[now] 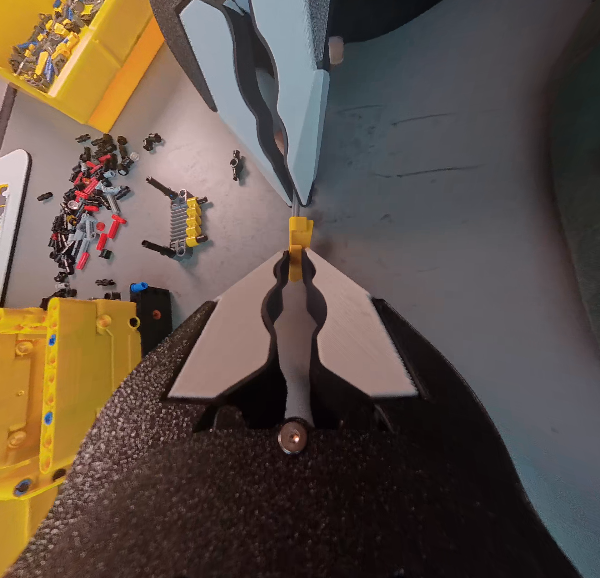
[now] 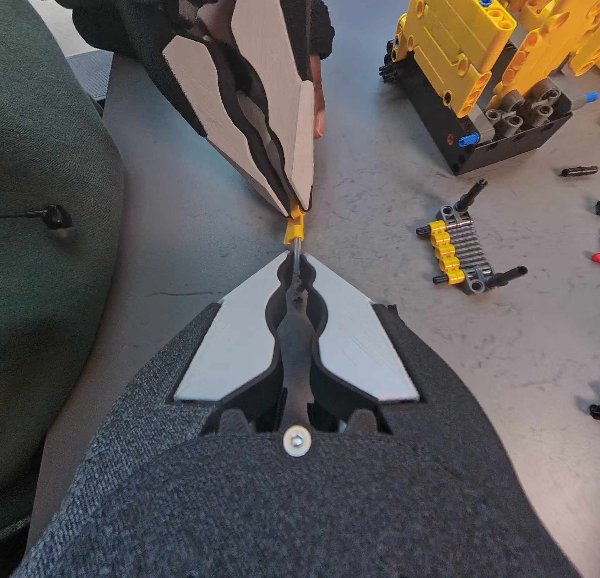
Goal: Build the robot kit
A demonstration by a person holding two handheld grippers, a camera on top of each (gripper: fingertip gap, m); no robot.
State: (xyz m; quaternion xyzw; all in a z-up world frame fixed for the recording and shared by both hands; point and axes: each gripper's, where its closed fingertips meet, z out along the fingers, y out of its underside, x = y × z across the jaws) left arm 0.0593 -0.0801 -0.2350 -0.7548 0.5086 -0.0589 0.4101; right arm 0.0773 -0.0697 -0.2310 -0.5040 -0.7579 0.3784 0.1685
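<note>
Hobby or lab workbench: grey scuffed tabletop (image 2: 373, 179), yellow bin (image 1: 97, 75) of building-toy parts, loose pins (image 1: 84, 205), half-built yellow model (image 2: 487, 59).

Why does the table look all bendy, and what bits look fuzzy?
Left wrist view: the wide lens bends the grey table at the edges; the big yellow model in the corner is blurry, while the small yellow piece in the left claw stays sharp. Right wrist view: the dark green fabric curves and looks soft; the thin grey rod in the right claw is clear.
</note>
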